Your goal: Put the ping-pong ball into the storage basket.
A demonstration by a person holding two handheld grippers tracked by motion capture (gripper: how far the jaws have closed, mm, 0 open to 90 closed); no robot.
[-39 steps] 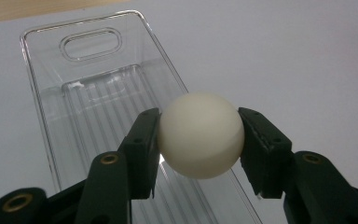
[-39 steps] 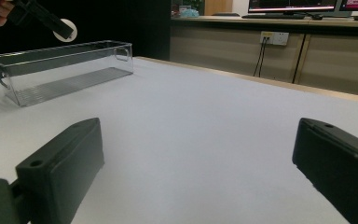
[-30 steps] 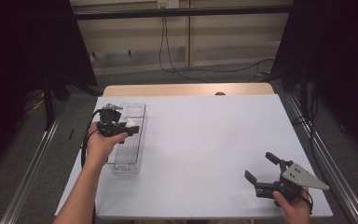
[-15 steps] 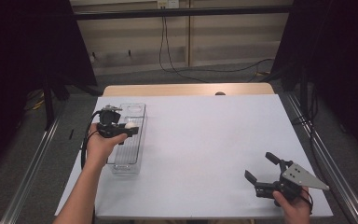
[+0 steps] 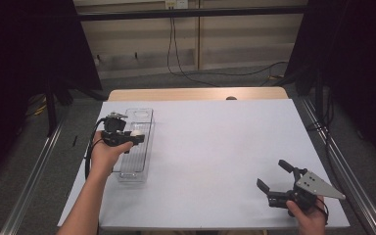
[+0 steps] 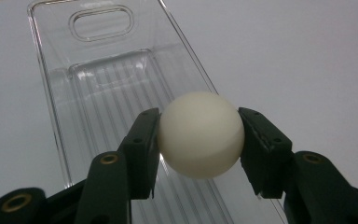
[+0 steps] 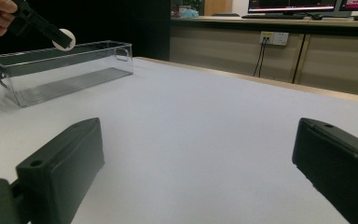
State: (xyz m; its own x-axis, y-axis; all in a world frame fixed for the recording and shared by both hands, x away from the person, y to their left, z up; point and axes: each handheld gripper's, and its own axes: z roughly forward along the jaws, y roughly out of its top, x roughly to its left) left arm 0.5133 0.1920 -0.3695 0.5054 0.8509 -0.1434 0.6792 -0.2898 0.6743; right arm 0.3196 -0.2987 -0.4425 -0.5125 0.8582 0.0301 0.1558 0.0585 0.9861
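A: Left gripper [image 5: 133,138] status?
B: Jaws closed on a white ball [image 6: 200,134], one pad each side. Ball held above the clear plastic bin [image 5: 146,123], over its ribbed floor, not touching it.
A: Bin location?
B: Left side of the white table [image 5: 225,147], long axis running away from the person.
A: Right gripper [image 5: 273,176]?
B: Jaws wide apart, nothing between them. Near the table's front right corner, well apart from the bin.

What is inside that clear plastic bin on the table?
The clear bin looks empty: its ribbed floor shows bare. The white ball is above it, clamped in the left gripper. The gripper hides the bin's near end.
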